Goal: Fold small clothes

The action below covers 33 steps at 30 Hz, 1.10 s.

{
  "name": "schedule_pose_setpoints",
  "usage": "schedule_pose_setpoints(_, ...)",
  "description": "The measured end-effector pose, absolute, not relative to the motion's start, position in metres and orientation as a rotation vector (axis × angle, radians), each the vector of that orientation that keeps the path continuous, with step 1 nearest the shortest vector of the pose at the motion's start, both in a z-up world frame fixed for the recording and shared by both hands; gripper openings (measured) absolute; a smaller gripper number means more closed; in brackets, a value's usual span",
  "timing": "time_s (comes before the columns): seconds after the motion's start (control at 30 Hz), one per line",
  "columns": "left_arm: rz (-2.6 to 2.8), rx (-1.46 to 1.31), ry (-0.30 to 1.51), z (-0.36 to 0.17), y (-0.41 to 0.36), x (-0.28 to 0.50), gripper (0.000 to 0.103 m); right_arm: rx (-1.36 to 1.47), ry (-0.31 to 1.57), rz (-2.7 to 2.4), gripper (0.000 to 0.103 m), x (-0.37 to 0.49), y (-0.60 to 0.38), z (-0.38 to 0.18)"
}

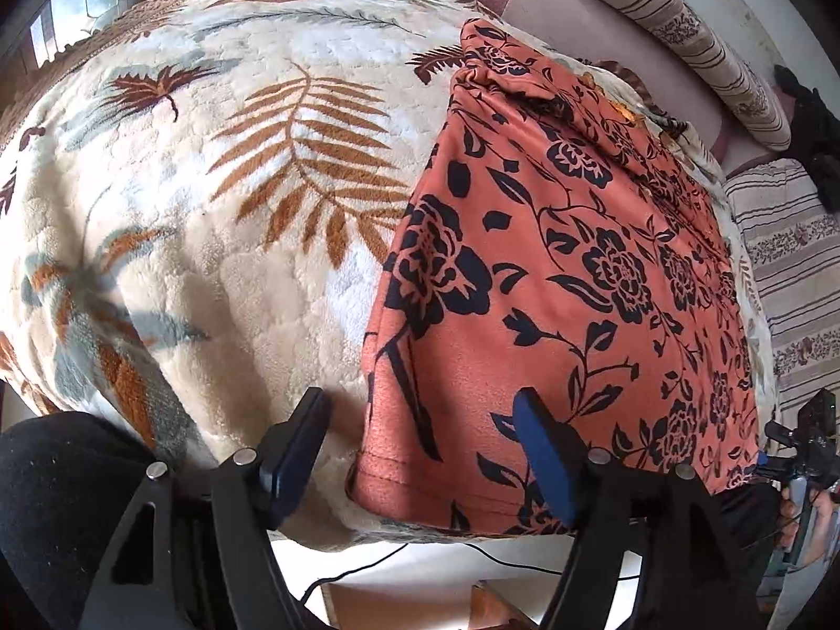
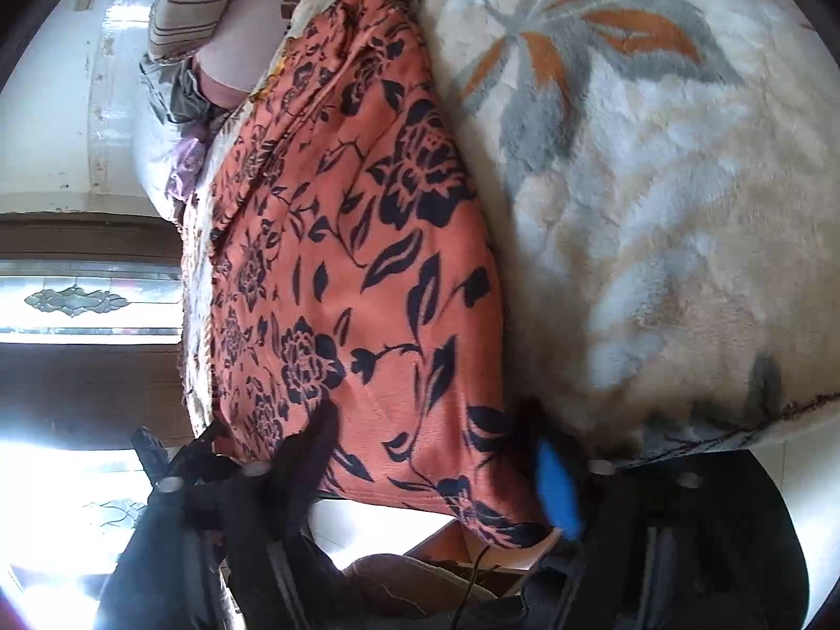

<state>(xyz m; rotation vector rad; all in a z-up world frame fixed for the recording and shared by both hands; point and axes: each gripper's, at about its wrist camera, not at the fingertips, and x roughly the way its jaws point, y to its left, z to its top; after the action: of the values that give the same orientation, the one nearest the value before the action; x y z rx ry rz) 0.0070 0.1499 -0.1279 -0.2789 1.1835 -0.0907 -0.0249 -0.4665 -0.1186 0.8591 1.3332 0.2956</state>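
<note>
Nearest the left wrist camera, the left gripper (image 1: 420,446) stood with its jaws apart and nothing pinched, the near hem corner of the orange floral garment (image 1: 567,273) lying between them at about 6 o'clock. In the right wrist view the right gripper (image 2: 441,462) likewise had its jaws open, straddling the other near corner of the garment's hem at 6 o'clock without pressing on it. The garment lay flat on the leaf-patterned fleece blanket (image 1: 210,199) covering the bed, running away from both grippers toward 12 o'clock, its far end slightly bunched. To do the fold well, each set of jaws probably needed to close on the cloth alone, not on the plush blanket beneath, taking matching corners so the hem stayed level. Lifting both together and carrying them evenly toward the far end would likely keep the edges aligned. Beyond, at about 1 o'clock in the left view, striped bolsters (image 1: 682,31) lay well apart from the garment.
</note>
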Motion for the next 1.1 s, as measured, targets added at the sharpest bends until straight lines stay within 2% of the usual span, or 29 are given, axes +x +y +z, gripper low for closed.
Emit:
schedule_pose_setpoints(0.03, -0.088, -0.262, 1.19, -0.129, 0.149, 0.009, 0.063, 0.832, 1.34, 0.289, 0.083, -0.024, -0.465, -0.119)
schedule_pose_setpoints(0.07, -0.062, -0.243, 1.194, -0.129, 0.149, 0.011, 0.034, 0.823, 1.35, 0.289, 0.076, -0.023, -0.463, -0.121)
schedule_pose_setpoints(0.1, -0.051, -0.23, 1.194, -0.127, 0.15, 0.012, 0.017, 0.822, 1.354, 0.277, 0.065, -0.022, -0.463, -0.122)
schedule_pose_setpoints(0.13, -0.098, -0.266, 1.197, -0.124, 0.154, 0.013, 0.006, 0.821, 1.367, 0.261, 0.022, -0.023, -0.464, -0.124)
schedule_pose_setpoints(0.17, -0.117, -0.31, 1.182, -0.119, 0.159, 0.013, 0.006, 0.831, 1.382, 0.251, 0.008, -0.023, -0.466, -0.126)
schedule_pose_setpoints(0.33, -0.154, -0.354, 1.072, -0.083, 0.167, 0.007, 0.006, 0.866, 1.285, 0.311, 0.008, -0.025, -0.468, -0.097)
schedule_pose_setpoints(0.4, -0.134, -0.334, 1.126, -0.098, 0.166, 0.012, 0.006, 0.876, 1.257, 0.318, 0.008, -0.024, -0.47, -0.089)
schedule_pose_setpoints(0.5, -0.105, -0.314, 1.23, -0.131, 0.162, 0.017, 0.006, 0.909, 1.324, 0.295, 0.008, -0.024, -0.472, -0.114)
schedule_pose_setpoints(0.57, -0.11, -0.323, 1.221, -0.13, 0.162, 0.016, 0.006, 0.923, 1.37, 0.276, 0.008, -0.026, -0.47, -0.131)
schedule_pose_setpoints(0.73, -0.14, -0.331, 1.152, -0.112, 0.164, 0.02, 0.006, 0.935, 1.311, 0.329, 0.008, -0.018, -0.467, -0.114)
schedule_pose_setpoints(0.9, -0.124, -0.342, 1.222, -0.13, 0.165, 0.024, 0.006, 0.95, 1.332, 0.344, 0.008, -0.012, -0.463, -0.122)
schedule_pose_setpoints(1.0, -0.181, -0.342, 1.154, -0.098, 0.162, 0.041, 0.006, 0.959, 1.317, 0.375, 0.008, -0.005, -0.462, -0.117)
schedule_pose_setpoints(1.1, -0.266, -0.324, 1.034, -0.046, 0.152, 0.079, 0.006, 0.942, 1.24, 0.434, 0.008, 0.025, -0.462, -0.088)
